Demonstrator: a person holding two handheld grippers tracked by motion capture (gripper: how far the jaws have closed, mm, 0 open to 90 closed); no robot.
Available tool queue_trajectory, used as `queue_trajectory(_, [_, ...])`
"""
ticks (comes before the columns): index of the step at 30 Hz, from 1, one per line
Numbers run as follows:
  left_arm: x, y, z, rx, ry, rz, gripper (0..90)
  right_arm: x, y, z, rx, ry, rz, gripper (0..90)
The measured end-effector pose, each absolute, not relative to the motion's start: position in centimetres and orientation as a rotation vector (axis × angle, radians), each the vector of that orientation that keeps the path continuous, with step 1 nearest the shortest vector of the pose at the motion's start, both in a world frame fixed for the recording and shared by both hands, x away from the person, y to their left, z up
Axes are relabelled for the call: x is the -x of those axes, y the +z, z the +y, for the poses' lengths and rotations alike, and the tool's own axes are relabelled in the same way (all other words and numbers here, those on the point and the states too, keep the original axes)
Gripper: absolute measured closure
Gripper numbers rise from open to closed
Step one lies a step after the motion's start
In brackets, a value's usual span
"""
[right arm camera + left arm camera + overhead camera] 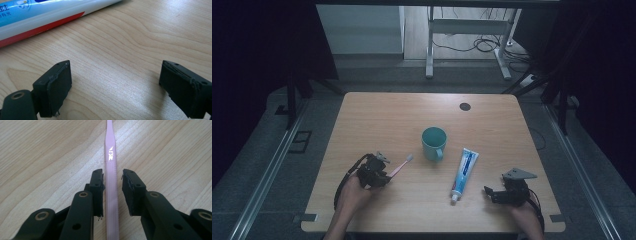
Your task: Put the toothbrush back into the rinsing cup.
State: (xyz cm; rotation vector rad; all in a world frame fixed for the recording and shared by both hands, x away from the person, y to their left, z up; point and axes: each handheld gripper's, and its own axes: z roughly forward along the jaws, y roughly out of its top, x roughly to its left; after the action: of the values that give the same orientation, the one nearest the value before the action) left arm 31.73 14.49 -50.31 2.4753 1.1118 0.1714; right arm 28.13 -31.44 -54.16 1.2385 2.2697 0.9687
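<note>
On the pale wood-grain tabletop (382, 115) a slim pink plastic toothbrush (400, 165) lies aslant, its bristled head pointing toward a teal ceramic mug (434, 143) that stands upright near the middle. The left claw (384, 176) sits at the handle end of the toothbrush. In the left gripper view the pink handle (110, 195) runs straight up between the two black jaws: the left pad (99, 192) is right against the handle, while a narrow gap remains on the other side, so the left claw is released, straddling the handle without clamping it.

To the right of the mug lies a white, blue and red toothpaste tube (463, 173), cap end toward the person. The right claw (490, 192) rests on the tabletop just beside the tube's cap end, apart from it. In the right gripper view its jaws stand spread wide over bare wood, released, with the tube (45, 17) lying across the upper left beyond them.
</note>
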Motion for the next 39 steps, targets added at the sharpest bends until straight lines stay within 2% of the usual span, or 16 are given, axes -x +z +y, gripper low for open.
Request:
queue_trajectory(27, [-36.5,-49.9,10.1,-2.752,0.017,1.180,68.4,-28.1,-54.2,-31.4,-1.240,0.967,2.270,10.5])
queue_trajectory(39, [-38.0,-50.0,9.5,-2.817,-0.049,1.226,72.7,-28.1,-54.2,-31.4,-1.240,0.967,2.270,10.5])
